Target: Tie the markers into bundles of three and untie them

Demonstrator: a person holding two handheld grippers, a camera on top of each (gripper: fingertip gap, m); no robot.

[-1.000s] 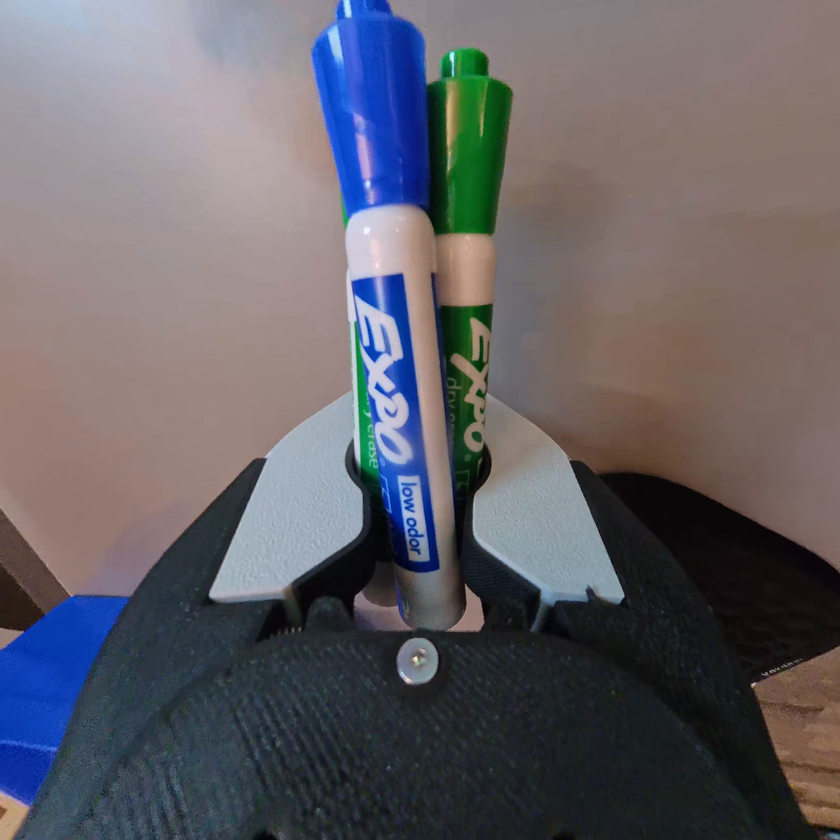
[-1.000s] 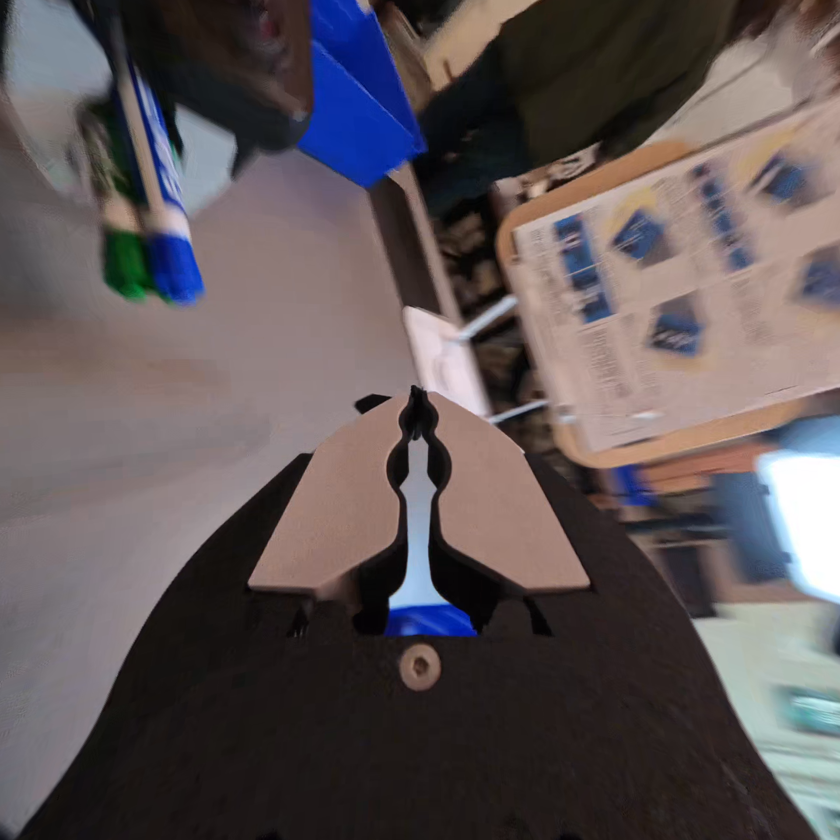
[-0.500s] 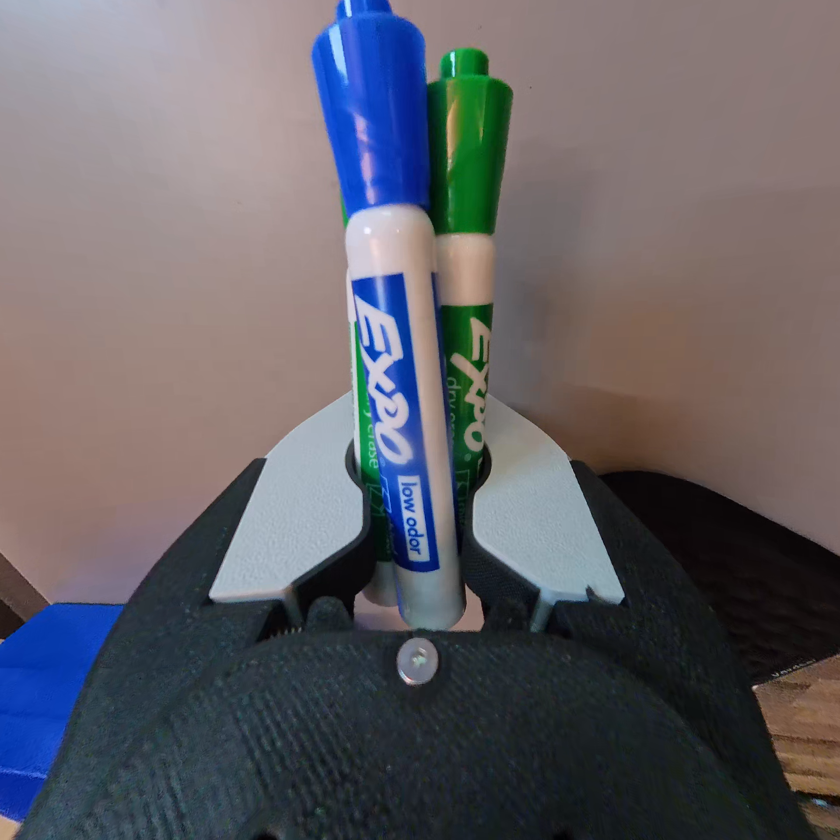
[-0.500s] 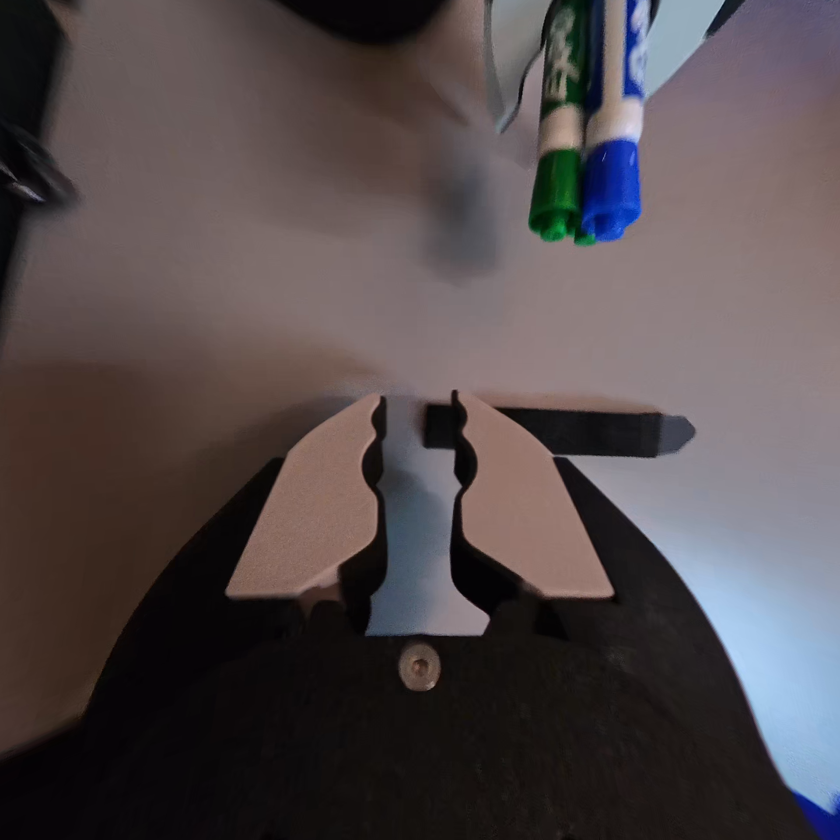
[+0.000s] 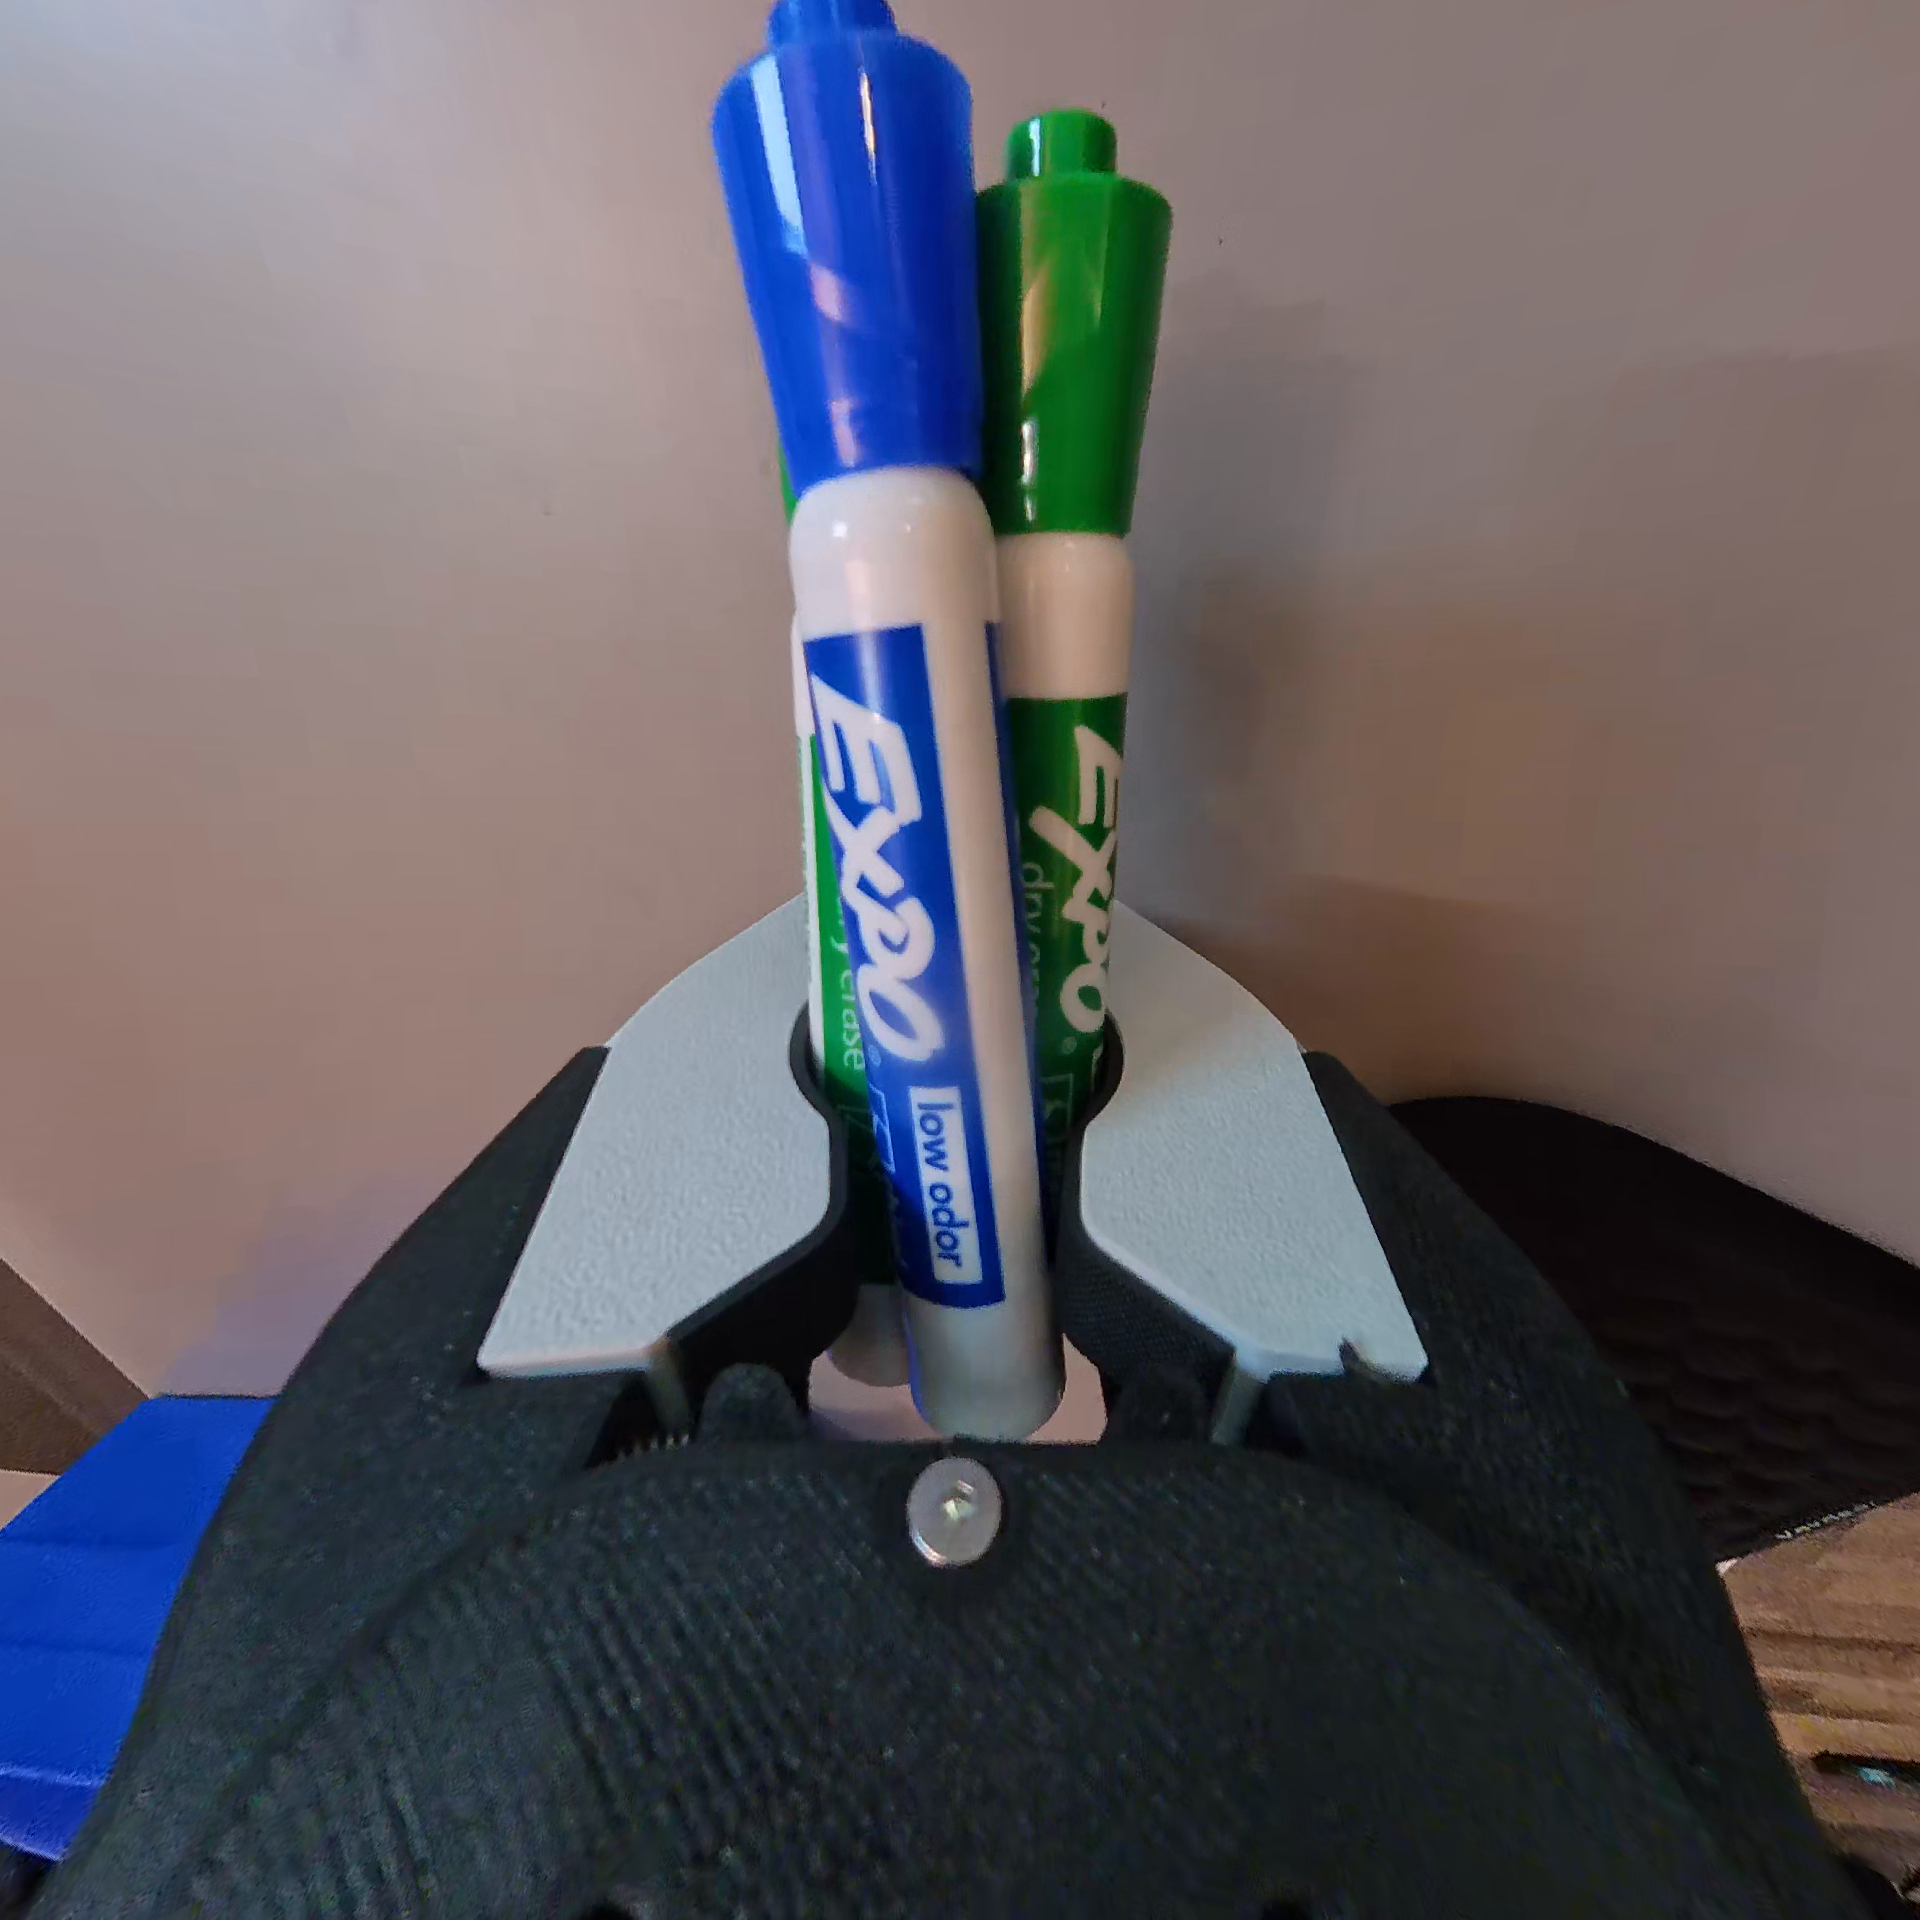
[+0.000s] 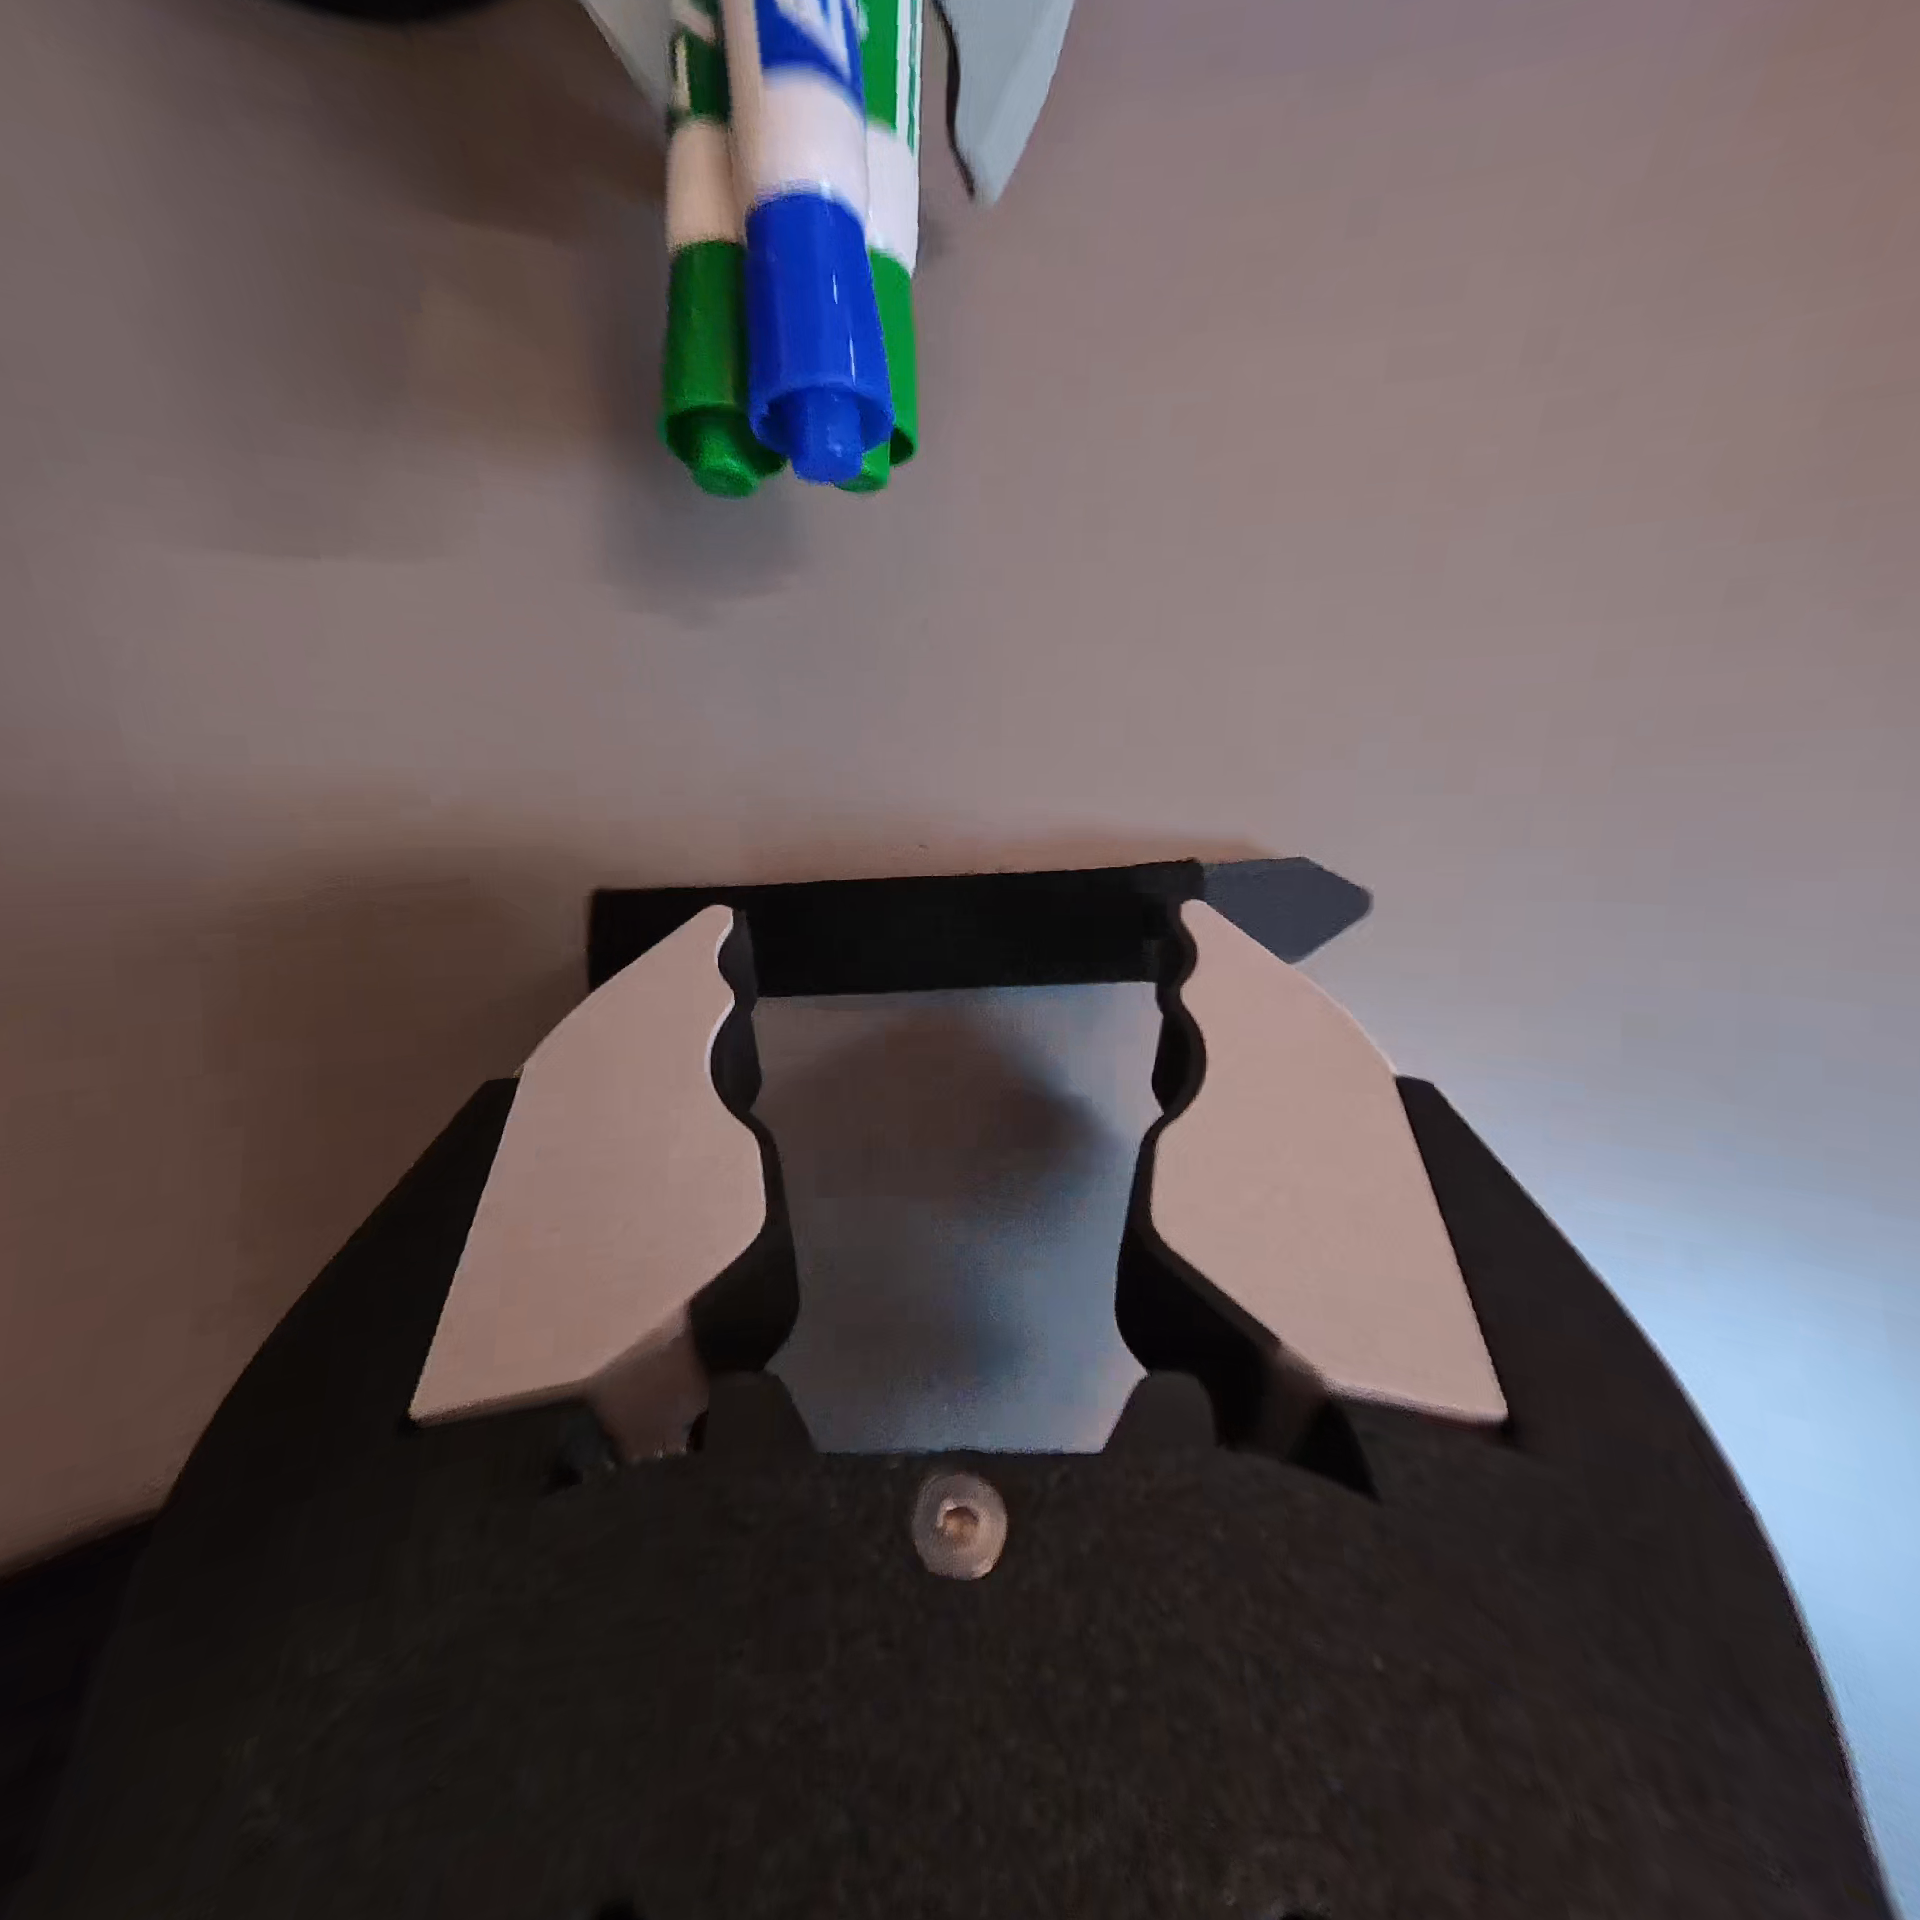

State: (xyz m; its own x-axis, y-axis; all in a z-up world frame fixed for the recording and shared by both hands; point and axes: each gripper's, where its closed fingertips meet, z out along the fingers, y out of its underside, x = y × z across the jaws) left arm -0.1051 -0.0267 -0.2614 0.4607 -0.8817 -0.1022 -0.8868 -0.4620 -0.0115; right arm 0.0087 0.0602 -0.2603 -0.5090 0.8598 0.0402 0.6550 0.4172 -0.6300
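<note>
Printed labels are present on the barrels of the blue marker (image 5: 914, 935) and the green marker (image 5: 1070, 831). Wording is not reproduced. No other legible markings.

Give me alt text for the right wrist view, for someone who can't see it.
The right gripper is open, its fingers straddling a black strap lying on a grey table. Beyond it, the left gripper holds one blue marker and two green markers.

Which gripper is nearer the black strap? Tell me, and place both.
Right. The right gripper is open with its fingertips at the black strap lying on the table. The left gripper is farther off, beyond the strap, shut on the markers.
</note>
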